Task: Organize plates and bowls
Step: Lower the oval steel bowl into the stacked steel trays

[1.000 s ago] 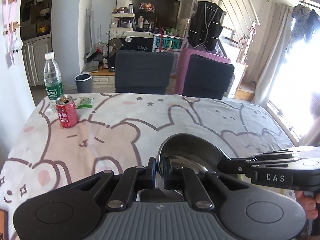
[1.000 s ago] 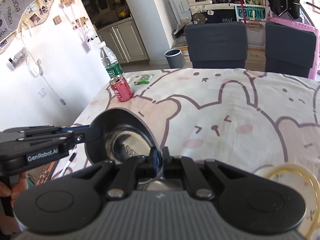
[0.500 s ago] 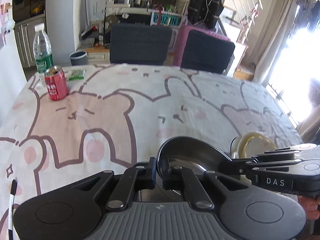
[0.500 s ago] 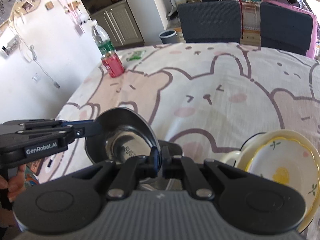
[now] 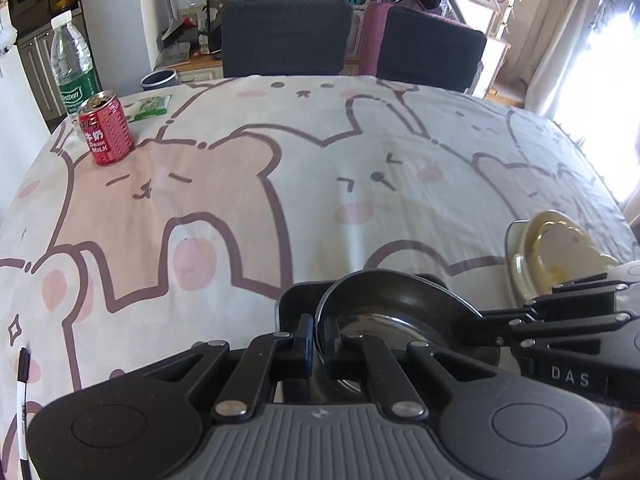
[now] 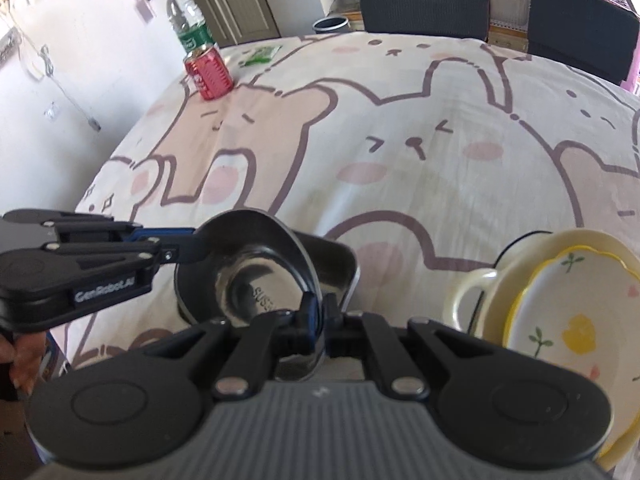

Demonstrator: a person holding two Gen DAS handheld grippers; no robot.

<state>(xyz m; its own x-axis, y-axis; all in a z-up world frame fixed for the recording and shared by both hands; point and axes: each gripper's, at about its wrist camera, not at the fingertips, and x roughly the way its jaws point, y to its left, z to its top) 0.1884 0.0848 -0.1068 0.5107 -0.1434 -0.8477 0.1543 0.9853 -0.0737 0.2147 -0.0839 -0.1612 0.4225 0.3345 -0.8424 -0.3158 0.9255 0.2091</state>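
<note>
A round steel bowl [image 5: 384,312] [image 6: 248,280] is held by both grippers at the near table edge. My left gripper [image 5: 316,344] is shut on its left rim; it shows from the side in the right wrist view [image 6: 188,246]. My right gripper [image 6: 320,320] is shut on its right rim; it shows in the left wrist view [image 5: 476,320]. A dark rectangular steel dish [image 6: 340,260] [image 5: 292,304] lies right under and behind the bowl. To the right, a flower-painted plate [image 6: 560,320] lies in a cream bowl with a handle [image 6: 472,292] [image 5: 560,252].
A red milk can [image 5: 105,130] [image 6: 209,74], a water bottle [image 5: 74,68] and a green packet [image 5: 150,106] stand at the far left of the table [image 5: 320,184]. A pen [image 5: 22,396] lies at the near left edge. Two dark chairs [image 5: 284,38] stand behind.
Both grippers have carried the steel bowl downward and forward over the table, now just above the dark dish. The cream bowl and plate have come into fuller view at right.
</note>
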